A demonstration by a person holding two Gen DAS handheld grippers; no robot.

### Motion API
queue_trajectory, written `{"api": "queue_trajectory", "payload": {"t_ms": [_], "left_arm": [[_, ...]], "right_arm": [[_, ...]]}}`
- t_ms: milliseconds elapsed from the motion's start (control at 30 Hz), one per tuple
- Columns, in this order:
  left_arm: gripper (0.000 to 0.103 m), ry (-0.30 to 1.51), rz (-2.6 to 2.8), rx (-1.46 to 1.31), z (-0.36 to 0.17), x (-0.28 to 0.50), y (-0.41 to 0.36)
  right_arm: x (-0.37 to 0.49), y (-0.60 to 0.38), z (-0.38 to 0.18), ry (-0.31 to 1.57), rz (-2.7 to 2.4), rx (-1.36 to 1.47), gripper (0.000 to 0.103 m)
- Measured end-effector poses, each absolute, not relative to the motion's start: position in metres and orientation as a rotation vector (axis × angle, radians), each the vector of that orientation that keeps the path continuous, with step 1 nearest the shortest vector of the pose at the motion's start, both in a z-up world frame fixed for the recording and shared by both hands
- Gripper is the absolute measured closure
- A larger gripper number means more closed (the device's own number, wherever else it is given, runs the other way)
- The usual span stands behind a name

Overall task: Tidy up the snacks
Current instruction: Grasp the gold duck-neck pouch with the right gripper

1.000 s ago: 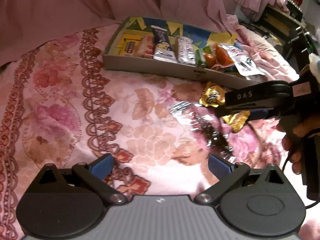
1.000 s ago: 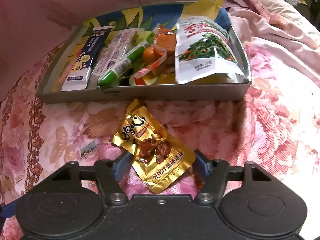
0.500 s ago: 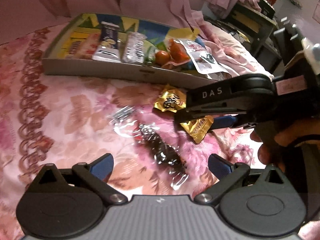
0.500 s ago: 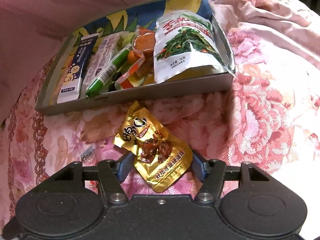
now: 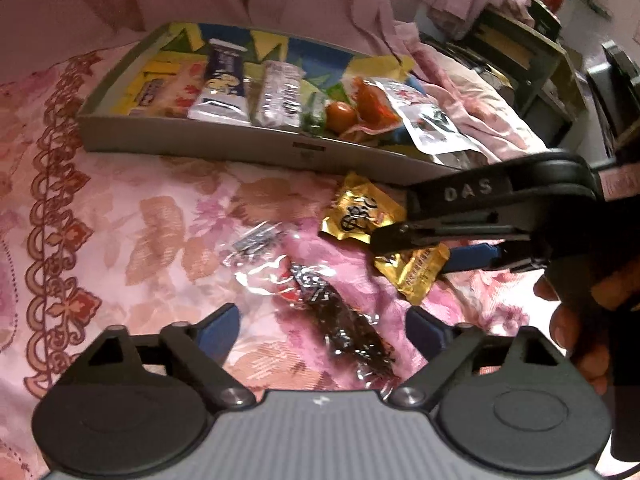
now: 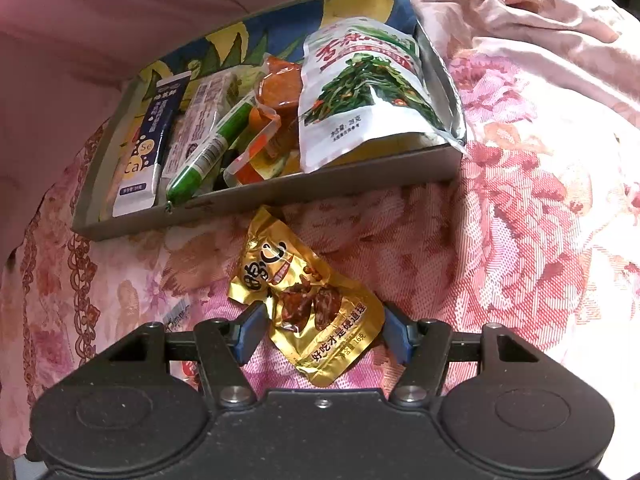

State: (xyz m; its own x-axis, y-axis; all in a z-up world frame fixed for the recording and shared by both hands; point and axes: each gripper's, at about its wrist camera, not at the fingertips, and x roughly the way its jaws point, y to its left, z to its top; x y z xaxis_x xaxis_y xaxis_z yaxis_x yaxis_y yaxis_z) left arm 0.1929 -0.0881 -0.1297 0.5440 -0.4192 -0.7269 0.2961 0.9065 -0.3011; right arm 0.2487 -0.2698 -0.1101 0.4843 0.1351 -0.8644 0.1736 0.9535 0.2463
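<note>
A grey tray with several snack packets stands on the floral bedspread; it also shows in the right wrist view. A gold snack packet lies just in front of it, between the open fingers of my right gripper. In the left wrist view the gold packet lies partly under the right gripper. A clear packet of dark snack lies between the open fingers of my left gripper.
The tray holds a blue-white stick pack, a green tube, orange packets and a large white-green pouch. Pink fabric is rumpled at the right. Dark furniture stands beyond the bed.
My left gripper moved right and forward, so the clear packet now lies between its fingers. My right gripper narrowed around the gold packet and moved closer to it.
</note>
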Motion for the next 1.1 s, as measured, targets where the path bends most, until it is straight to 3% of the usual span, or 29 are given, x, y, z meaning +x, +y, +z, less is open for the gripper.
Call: {"api": "queue_trajectory", "payload": {"t_ms": [133,267,433,600,767,933,1100], "left_arm": [[0.022,0.904,-0.406,-0.15,-0.13,0.194,-0.083],[0.023,0.906,-0.396,-0.165,-0.129,0.194,-0.08],[0.005,0.915,-0.416,-0.223,-0.13,0.196,-0.081],[0.004,0.922,-0.421,-0.117,-0.133,0.195,-0.094],[0.012,0.915,-0.408,0.026,-0.134,0.189,-0.107],[0.037,0.927,-0.377,-0.034,-0.129,0.19,-0.09],[0.048,0.959,-0.354,-0.141,-0.126,0.192,-0.065]], "right_arm": [[0.249,-0.269,-0.11,1.071,-0.024,0.321,0.039],[0.248,-0.267,-0.11,1.072,-0.023,0.318,0.039],[0.248,-0.266,-0.11,1.072,-0.022,0.315,0.039],[0.247,-0.266,-0.111,1.074,-0.023,0.315,0.038],[0.248,-0.261,-0.111,1.075,-0.017,0.271,0.038],[0.247,-0.259,-0.112,1.072,-0.009,0.25,0.038],[0.241,-0.255,-0.112,1.07,0.0,0.223,0.042]]}}
